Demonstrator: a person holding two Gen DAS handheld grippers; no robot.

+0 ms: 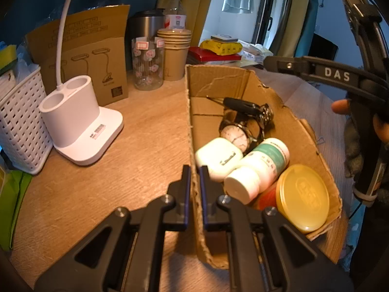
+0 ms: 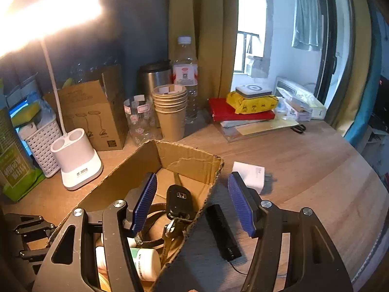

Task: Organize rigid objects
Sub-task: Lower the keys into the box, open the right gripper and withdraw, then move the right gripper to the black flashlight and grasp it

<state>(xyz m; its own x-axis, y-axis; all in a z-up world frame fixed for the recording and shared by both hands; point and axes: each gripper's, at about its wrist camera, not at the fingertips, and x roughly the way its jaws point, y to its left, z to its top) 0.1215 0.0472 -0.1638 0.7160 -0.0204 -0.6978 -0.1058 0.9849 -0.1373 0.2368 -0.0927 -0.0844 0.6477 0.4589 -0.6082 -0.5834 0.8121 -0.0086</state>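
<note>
**Cardboard box, part-filled; two items outstanding on the desk**

Item: open cardboard box (image 1: 243, 82), standing on the wooden desk (image 1: 145, 131), its torn near wall pinched between the pressed-together pads of the left gripper (image 1: 194, 170), which steadies it.

Contents: car key fob (image 2: 178, 200) on its ring, lying over a wristwatch (image 1: 234, 133); white earbud case (image 1: 217, 158); white pill bottle (image 1: 257, 168) on its side; yellow-lidded jar (image 1: 302, 197) at the near end.

Right gripper (image 2: 192, 202): jaws spread wide, nothing between the pads; it hangs over the box's right wall, above the fob.

Outside the box, right of it: a black oblong block (image 2: 222, 231) just beside the wall, and a white charger plug (image 2: 250, 175) further along.

Surroundings: white lamp base (image 1: 80, 121), lattice basket (image 1: 22, 121), stack of paper cups (image 1: 173, 48), all well apart.

Step in hand, as judged: a drop-off finished, the fob in.

Next move calls for swinging the open jaws right, clear of the cardboard wall, then descending squarely on the black block's narrow sides.
</note>
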